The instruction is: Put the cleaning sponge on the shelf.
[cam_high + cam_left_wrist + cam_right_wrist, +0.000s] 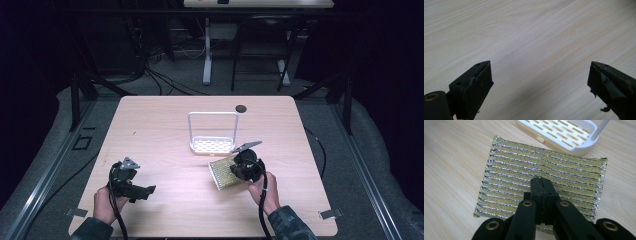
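Observation:
A gold and silver striped scouring sponge (509,170) lies on the wooden table, just in front of a white slotted tray (564,135) with a tall wire handle. My right gripper (540,180) points down at the sponge's middle, its jaws pressed together, and the stripes pucker toward the tips as if the top fabric is pinched. From above, the sponge (220,172) shows to the left of the right gripper (239,169), with the tray (212,145) behind it. My left gripper (148,189) rests low at the table's front left, open, with bare wood between its jaws (540,75).
A small dark round disc (241,108) sits near the table's far edge (205,97). Cables trail from both grippers toward the person's hands. Beyond the table are dark floor, stand legs and another desk.

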`<state>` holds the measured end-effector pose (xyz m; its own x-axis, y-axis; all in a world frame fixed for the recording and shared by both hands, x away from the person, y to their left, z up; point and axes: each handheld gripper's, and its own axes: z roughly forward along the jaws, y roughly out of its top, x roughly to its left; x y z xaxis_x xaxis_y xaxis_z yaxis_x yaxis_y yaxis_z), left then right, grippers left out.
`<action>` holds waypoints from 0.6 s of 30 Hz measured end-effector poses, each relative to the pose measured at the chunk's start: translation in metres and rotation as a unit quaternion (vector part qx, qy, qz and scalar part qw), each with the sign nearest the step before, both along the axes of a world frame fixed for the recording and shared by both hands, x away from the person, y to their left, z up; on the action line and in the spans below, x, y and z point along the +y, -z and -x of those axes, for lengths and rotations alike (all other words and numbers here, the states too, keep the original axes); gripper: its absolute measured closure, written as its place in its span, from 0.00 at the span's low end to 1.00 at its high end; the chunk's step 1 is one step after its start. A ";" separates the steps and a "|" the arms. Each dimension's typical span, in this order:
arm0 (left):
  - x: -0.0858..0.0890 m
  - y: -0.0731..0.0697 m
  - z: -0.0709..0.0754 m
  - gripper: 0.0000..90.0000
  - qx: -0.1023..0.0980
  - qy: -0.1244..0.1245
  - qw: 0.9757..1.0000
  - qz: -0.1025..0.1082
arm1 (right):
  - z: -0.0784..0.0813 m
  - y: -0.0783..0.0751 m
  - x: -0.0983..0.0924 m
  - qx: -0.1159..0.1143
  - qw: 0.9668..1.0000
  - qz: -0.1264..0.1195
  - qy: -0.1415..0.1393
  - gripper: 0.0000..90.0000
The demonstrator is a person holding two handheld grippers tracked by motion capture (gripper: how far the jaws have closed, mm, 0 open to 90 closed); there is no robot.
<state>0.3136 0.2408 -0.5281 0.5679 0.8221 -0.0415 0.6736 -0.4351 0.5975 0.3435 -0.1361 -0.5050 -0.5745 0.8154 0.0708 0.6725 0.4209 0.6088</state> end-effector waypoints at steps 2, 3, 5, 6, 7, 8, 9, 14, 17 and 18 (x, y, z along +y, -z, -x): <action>0.000 0.000 0.000 0.06 0.000 0.000 1.000 -0.001 | -0.002 0.000 0.003 0.000 1.000 -0.003 0.002 1.00; 0.000 0.000 0.000 0.06 0.000 0.000 1.000 -0.001 | -0.002 0.000 0.003 0.000 1.000 -0.003 0.002 1.00; -0.001 0.000 0.000 0.06 -0.002 0.000 1.000 -0.004 | -0.004 0.000 0.007 0.002 1.000 -0.007 0.004 1.00; -0.001 0.000 0.000 0.06 -0.002 -0.001 1.000 -0.007 | -0.004 0.000 0.007 0.002 1.000 -0.007 0.004 1.00; -0.002 0.001 0.000 0.06 -0.003 -0.001 1.000 -0.011 | -0.005 0.000 0.008 -0.001 1.000 -0.006 0.003 1.00; -0.003 0.002 0.000 0.07 -0.004 0.000 1.000 -0.017 | -0.006 0.001 0.010 0.001 1.000 -0.009 0.005 1.00; -0.003 0.002 0.000 0.07 -0.004 0.000 1.000 -0.017 | -0.006 0.001 0.010 0.001 1.000 -0.009 0.005 1.00; -0.003 0.001 0.001 0.06 -0.006 0.000 1.000 -0.013 | -0.009 0.003 0.014 0.000 1.000 -0.004 0.005 1.00; -0.003 0.000 0.001 0.06 -0.010 -0.003 1.000 -0.018 | -0.011 0.003 0.017 0.001 1.000 -0.010 0.011 1.00; -0.004 0.000 0.001 0.06 -0.015 -0.001 1.000 -0.025 | -0.012 0.003 0.018 -0.001 1.000 -0.008 0.012 1.00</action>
<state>0.3127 0.2372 -0.5278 0.5661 0.8242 0.0168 0.6564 -0.4629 0.5957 0.3554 -0.1180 -0.5083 -0.5545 0.8281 0.0830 0.6814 0.3944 0.6166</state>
